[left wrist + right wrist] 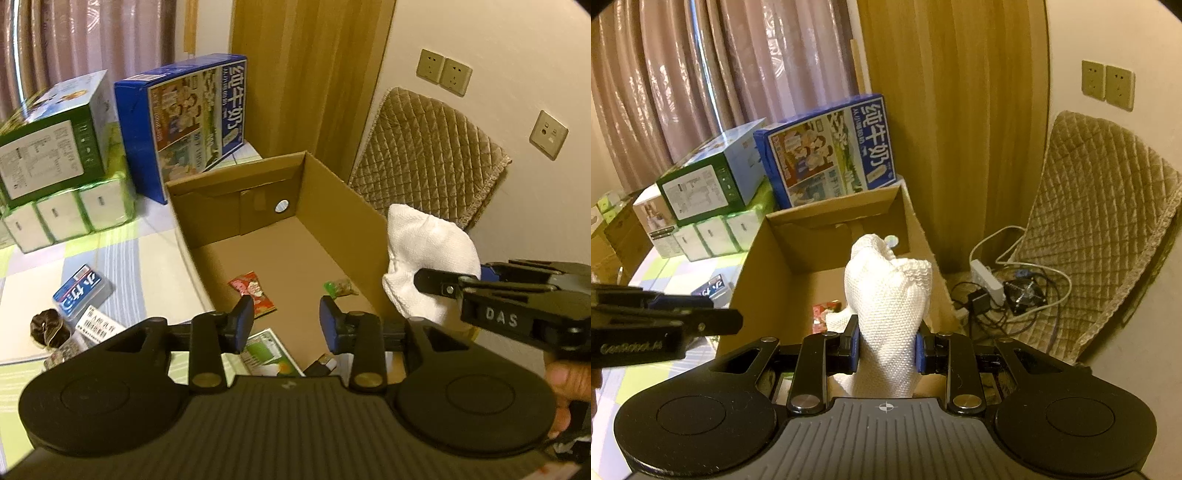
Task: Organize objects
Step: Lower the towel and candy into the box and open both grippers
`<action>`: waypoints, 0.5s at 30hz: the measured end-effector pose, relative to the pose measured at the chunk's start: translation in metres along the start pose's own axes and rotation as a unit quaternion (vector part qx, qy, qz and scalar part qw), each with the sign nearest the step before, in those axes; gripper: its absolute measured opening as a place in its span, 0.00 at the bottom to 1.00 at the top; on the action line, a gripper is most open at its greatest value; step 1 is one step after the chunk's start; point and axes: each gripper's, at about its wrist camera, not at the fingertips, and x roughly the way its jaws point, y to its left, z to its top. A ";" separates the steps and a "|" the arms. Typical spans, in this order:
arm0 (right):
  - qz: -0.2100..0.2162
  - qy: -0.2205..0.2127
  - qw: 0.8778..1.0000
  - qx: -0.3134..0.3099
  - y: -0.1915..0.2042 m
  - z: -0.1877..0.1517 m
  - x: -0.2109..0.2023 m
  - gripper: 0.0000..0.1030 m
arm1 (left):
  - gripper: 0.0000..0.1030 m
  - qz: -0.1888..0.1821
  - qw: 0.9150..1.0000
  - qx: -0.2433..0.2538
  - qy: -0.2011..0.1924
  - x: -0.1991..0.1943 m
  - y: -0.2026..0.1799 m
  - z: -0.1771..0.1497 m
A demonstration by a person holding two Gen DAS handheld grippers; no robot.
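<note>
An open cardboard box (332,206) stands on the patterned mat, snack packets (253,291) lying inside. The right gripper (886,345) clamps a bunched white cloth (886,291) above the box's right wall. The left gripper (287,321) hovers parted, empty.

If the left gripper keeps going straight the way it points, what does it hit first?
Probably the floor of the cardboard box. The left gripper is open and empty, aimed down into the box between the red packet and the green packet. Depth is unclear; it may clip either one.
</note>
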 end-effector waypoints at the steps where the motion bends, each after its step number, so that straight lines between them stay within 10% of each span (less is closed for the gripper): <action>1: 0.002 0.000 1.000 0.001 0.002 0.001 0.002 0.24 | 0.36 0.001 1.000 -0.002 -0.001 -0.002 0.002 -0.002; 5: 0.021 -0.013 1.000 0.003 0.008 0.009 0.008 0.30 | 0.47 0.011 1.000 -0.009 -0.006 -0.010 0.011 -0.010; 8: 0.031 -0.039 0.999 0.010 0.011 0.018 0.007 0.59 | 0.54 0.019 1.000 -0.021 -0.011 -0.018 0.021 -0.017; 15: 0.033 -0.049 0.998 0.018 0.020 0.015 -0.006 0.62 | 0.56 0.052 0.998 -0.031 -0.013 -0.038 0.043 -0.034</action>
